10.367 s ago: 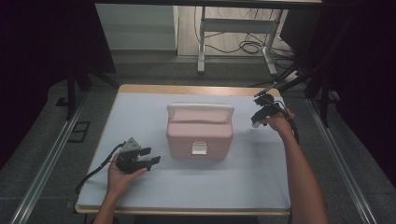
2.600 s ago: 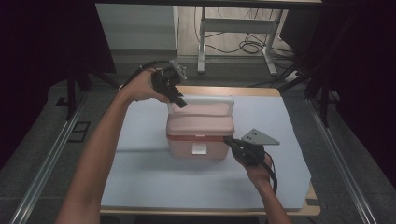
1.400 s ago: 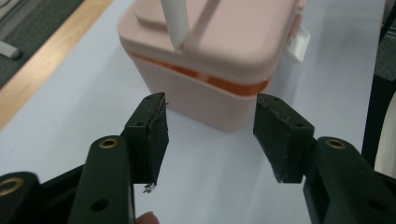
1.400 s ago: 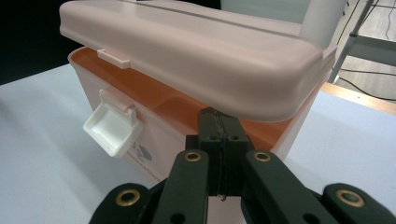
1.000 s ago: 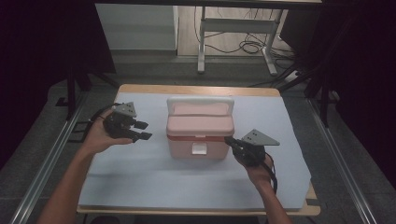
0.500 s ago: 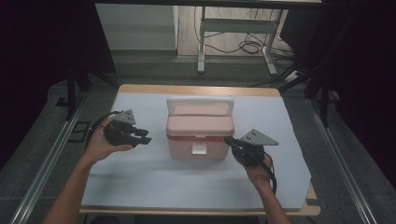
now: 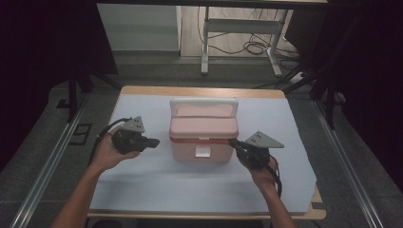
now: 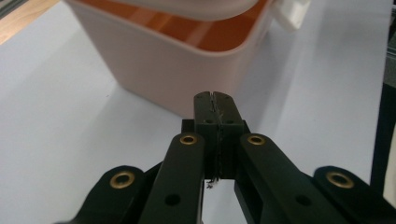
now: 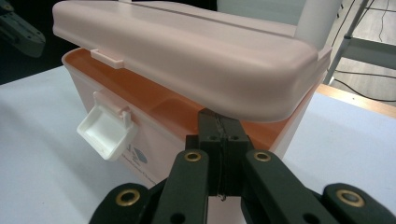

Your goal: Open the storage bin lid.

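At the left of the high view, the left gripper (image 7: 154, 141) lies level in the person's left hand (image 7: 110, 153), pointing toward the left side of the pink box (image 7: 203, 137) with a clear strip of tabletop (image 7: 142, 190) between its tips and the box wall. Its jaws have just been closing and now meet with nothing between them; in the left gripper view the two black tips (image 8: 215, 103) press flat against each other in front of the box's lower corner (image 8: 187, 70), near it but apart from it. A black cable (image 7: 102, 133) loops from this gripper over the pale sheet that covers the tabletop.

The pink box stands in the middle of the tabletop, nearer the far edge than the near one. A white handle (image 7: 204, 102) lies along its back, and a white latch (image 7: 203, 152) hangs loose on its front wall. Its lid (image 9: 196, 51) is raised at the front, so a gap shows the orange rim (image 9: 173, 105) of the body beneath.

To the right, the right gripper (image 7: 233, 142) is clenched with nothing between the jaws. In the right gripper view its closed tips (image 9: 218, 122) sit at the box's corner, in the gap between the rim and the underside of the lid; whether they press on either I cannot tell. The right hand (image 7: 261, 168) holds it low, just beside the box's right front corner.
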`<control>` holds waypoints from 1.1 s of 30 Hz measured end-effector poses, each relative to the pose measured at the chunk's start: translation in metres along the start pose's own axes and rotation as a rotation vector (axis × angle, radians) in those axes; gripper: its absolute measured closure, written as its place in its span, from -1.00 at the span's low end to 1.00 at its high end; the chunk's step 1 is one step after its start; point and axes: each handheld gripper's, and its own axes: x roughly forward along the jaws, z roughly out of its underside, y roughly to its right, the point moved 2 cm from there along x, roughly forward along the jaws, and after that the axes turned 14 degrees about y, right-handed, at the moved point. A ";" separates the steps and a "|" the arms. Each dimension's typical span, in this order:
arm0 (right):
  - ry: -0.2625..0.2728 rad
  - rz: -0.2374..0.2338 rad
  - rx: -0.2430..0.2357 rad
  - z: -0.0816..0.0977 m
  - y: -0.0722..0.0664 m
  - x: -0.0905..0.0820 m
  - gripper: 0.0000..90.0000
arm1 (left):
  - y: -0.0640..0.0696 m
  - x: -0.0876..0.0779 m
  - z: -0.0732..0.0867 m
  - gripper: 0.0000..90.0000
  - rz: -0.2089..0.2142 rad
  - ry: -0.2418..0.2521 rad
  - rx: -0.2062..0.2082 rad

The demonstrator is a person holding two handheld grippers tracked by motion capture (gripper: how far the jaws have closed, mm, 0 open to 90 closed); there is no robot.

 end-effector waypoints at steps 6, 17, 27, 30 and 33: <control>0.002 0.002 -0.002 -0.001 0.000 -0.001 1.00 | 0.016 0.008 -0.008 1.00 0.007 0.006 0.014; 0.003 0.003 -0.002 -0.002 0.000 -0.001 1.00 | 0.031 0.019 -0.016 1.00 0.020 0.031 0.038; 0.007 0.004 0.000 -0.001 0.000 0.000 1.00 | 0.045 0.038 -0.022 1.00 0.037 0.040 0.060; 0.006 0.003 0.002 -0.001 0.000 0.000 1.00 | 0.048 0.045 -0.023 1.00 0.046 0.040 0.067; 0.004 0.003 0.001 0.000 0.000 0.000 1.00 | 0.051 0.051 -0.024 1.00 0.050 0.048 0.058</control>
